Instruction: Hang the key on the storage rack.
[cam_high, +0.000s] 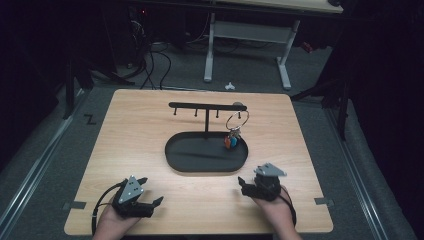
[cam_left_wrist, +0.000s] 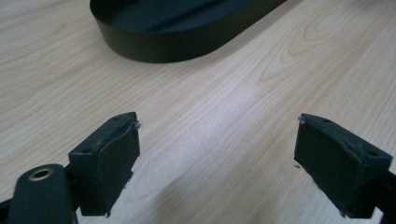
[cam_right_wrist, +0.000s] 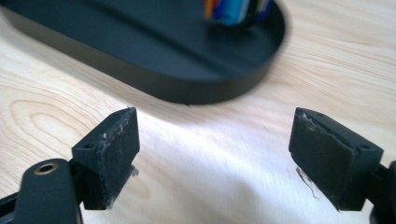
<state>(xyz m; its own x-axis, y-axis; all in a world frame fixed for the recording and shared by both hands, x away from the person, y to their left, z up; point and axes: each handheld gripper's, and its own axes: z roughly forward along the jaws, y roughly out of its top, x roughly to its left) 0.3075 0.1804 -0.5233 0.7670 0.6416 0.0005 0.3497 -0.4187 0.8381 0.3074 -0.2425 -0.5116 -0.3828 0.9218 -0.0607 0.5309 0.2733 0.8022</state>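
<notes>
No readable writing on the key bunch (cam_high: 232, 140) (too small) hanging over the black tray (cam_high: 175, 150). Left tool (cam_high: 150, 206) and right tool (cam_high: 242, 183) both gape wide over the counter (cam_high: 140, 125), holding nothing.

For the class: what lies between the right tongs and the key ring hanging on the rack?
Bare wood, then the black tray's near rim, in the right gripper view, between right tongs and key ring.

We can only see the bottom ends of the colourful key tags (cam_right_wrist: 231, 10) in the right gripper view, because the top edge cuts them off and they look blurry. The black tray (cam_left_wrist: 187, 28) runs off the top of the left gripper view. From high up, the keys (cam_high: 232, 140) are too small to count.
</notes>
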